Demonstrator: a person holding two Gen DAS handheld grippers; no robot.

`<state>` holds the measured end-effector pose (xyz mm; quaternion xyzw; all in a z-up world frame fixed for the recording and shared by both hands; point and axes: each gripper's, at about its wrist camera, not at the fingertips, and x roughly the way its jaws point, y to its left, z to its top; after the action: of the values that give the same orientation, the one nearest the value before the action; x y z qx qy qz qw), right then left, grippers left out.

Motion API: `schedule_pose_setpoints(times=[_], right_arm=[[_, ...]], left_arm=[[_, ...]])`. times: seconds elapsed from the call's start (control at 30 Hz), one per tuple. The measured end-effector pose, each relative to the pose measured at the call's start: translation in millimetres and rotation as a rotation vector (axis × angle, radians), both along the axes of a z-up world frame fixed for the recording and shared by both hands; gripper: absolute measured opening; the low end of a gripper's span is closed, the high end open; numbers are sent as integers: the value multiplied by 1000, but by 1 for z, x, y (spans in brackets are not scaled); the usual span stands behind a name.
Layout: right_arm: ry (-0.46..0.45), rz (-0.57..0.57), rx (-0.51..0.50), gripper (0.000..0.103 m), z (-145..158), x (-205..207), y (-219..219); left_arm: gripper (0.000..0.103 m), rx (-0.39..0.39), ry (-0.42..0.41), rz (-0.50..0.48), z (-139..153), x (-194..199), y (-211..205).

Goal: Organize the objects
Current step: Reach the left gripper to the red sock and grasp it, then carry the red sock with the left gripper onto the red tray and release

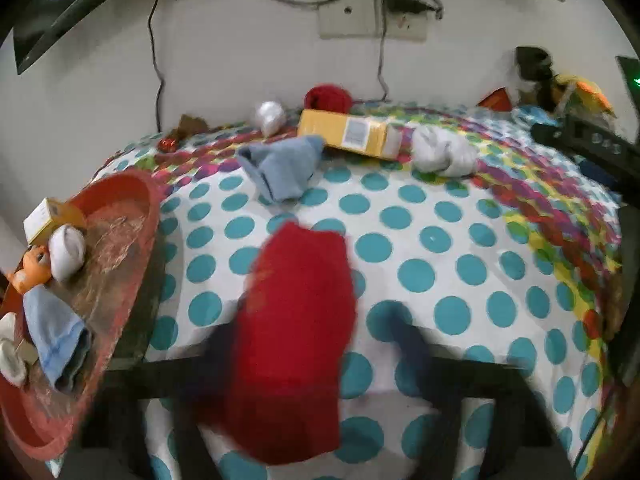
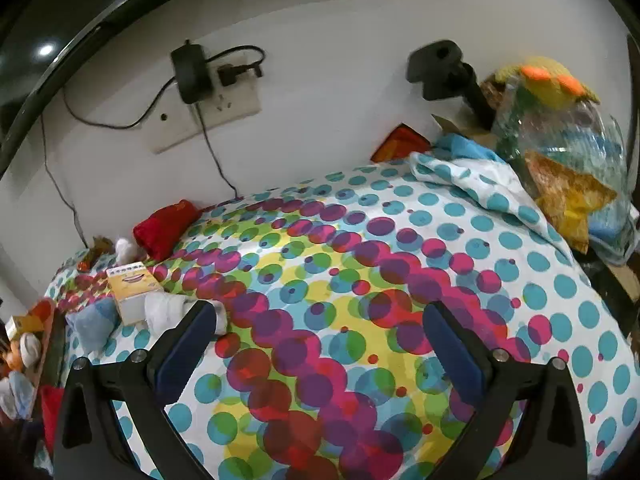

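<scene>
The left gripper (image 1: 320,344) jaws are clamping a red cloth (image 1: 298,320) over the dotted bed (image 1: 440,240); the right gripper (image 2: 320,344) jaws are standing apart, empty.

Your left tongs (image 1: 320,344) are a dark blur behind the red cloth (image 1: 296,332), so you can't tell whether the pads press it. Left of them, the basin (image 1: 132,200) runs off frame.

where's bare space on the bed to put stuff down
Free: the sheet ahead of the open right gripper, out to the plastic bag, and the dotted stretch right of the red cloth. Crowded: the back left by the yellow box, blue sock and white socks; the basin is part full.
</scene>
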<state>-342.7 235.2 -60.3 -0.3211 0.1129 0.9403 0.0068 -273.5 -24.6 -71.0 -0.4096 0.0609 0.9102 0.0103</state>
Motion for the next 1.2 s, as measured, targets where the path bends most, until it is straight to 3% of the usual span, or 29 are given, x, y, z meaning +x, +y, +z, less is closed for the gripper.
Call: schedule_pose_setpoints(times=[0.13,0.3,0.7,1.2], right_arm=[[4,2,3,103,1,1,0],[1,3,-27,103,1,0,4],[-14,15,-47,103,-3,-3,6],[-36,12,-73,103,-7,-4,10]], left_arm=[[30,15,7,3,10,3,3],[29,9,56,28,41,7,8],[29,-74,126,176,90,14,-21],[29,-103,107,311,94,22,-82]])
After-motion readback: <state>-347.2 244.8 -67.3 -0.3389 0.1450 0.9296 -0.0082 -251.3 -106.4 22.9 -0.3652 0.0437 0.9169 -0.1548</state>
